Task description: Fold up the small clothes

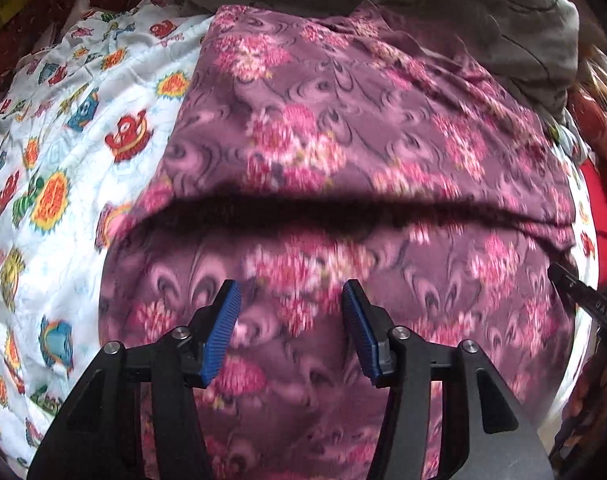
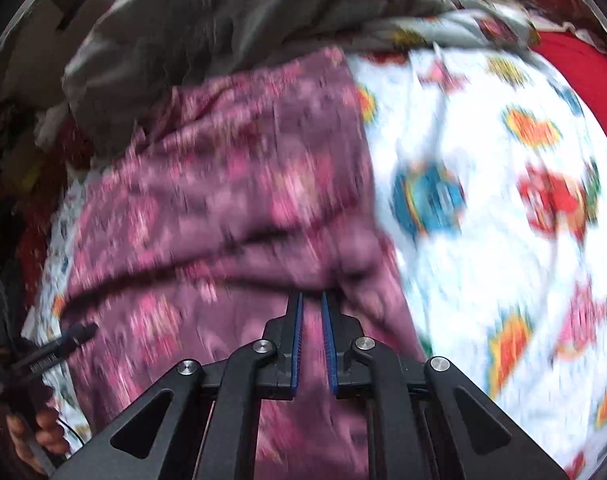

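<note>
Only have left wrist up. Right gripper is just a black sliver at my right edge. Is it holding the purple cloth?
Observer: Looks so. The right gripper has its fingers almost together, and the purple floral cloth bunches at their tips. It is blurred, so not certain.
Operator: What's past the cloth's right edge?
Observer: The cartoon-print sheet spreads wide there, with red fabric at the far corner.
Operator: Anything near my left gripper?
Observer: The right wrist view shows it side-on at the cloth's left edge, with a hand on its handle.
</note>
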{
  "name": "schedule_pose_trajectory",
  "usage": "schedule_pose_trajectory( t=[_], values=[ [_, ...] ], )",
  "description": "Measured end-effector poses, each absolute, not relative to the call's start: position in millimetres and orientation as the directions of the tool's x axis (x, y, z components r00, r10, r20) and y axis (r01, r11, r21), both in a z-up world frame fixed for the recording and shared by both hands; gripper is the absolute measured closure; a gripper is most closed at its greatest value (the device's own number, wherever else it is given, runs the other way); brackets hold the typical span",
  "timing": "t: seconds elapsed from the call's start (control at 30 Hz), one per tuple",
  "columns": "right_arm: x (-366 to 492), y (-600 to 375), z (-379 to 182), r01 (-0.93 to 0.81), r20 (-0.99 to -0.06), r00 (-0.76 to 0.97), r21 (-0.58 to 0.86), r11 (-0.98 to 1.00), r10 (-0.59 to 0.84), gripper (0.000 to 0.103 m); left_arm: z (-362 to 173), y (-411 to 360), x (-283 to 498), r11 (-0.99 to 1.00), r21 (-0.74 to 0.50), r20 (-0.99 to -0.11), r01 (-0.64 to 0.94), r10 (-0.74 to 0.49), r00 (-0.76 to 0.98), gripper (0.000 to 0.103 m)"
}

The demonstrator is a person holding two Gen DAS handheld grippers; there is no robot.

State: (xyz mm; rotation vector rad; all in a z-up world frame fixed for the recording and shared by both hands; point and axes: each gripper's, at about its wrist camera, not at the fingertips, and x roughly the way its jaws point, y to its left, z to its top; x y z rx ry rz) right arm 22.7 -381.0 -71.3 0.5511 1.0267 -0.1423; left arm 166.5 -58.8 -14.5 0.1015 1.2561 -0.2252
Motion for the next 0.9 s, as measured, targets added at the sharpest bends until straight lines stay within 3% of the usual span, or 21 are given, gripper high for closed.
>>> schedule_pose_trajectory(
  t=[0.43,0.47,0.53,0.7,0.8,0.9],
  values=[
    [-90.0,-363.4,-71.4,0.355,-0.857,0.457,0.42,0.835,0.237,0.089,-7.6,26.1,81.6,0.953,-0.13,-0.971,0.274,-0.179,0.161,0.051],
    [-100.8,-362.9,-70.4,0.359,-0.86,0.453,0.417,0.835,0.234,0.086,-7.0,37.0,72.9,0.953,-0.14,-0.972,0.267,-0.184,0.148,0.051],
    [-124.9,-364.3,-67.3,0.361,-0.863,0.455,0.406,0.839,0.222,0.067,-6.2,62.1,58.8,0.956,-0.161,-0.973,0.243,-0.195,0.122,0.051],
    [-188.8,-378.0,-75.0,0.369,-0.862,0.469,0.389,0.844,0.193,0.054,-8.8,105.4,24.8,0.963,-0.172,-0.98,0.205,-0.189,0.065,0.051],
    [-213.2,-390.4,-95.6,0.407,-0.869,0.445,0.412,0.815,0.217,0.054,-15.0,114.7,9.3,0.957,-0.224,-0.974,0.187,-0.227,-0.003,0.051],
    [-232.2,-399.8,-121.4,0.435,-0.818,0.479,0.536,0.724,0.317,0.054,-19.4,114.7,-9.0,0.947,-0.268,-0.963,0.178,-0.262,-0.054,0.051]
  ],
)
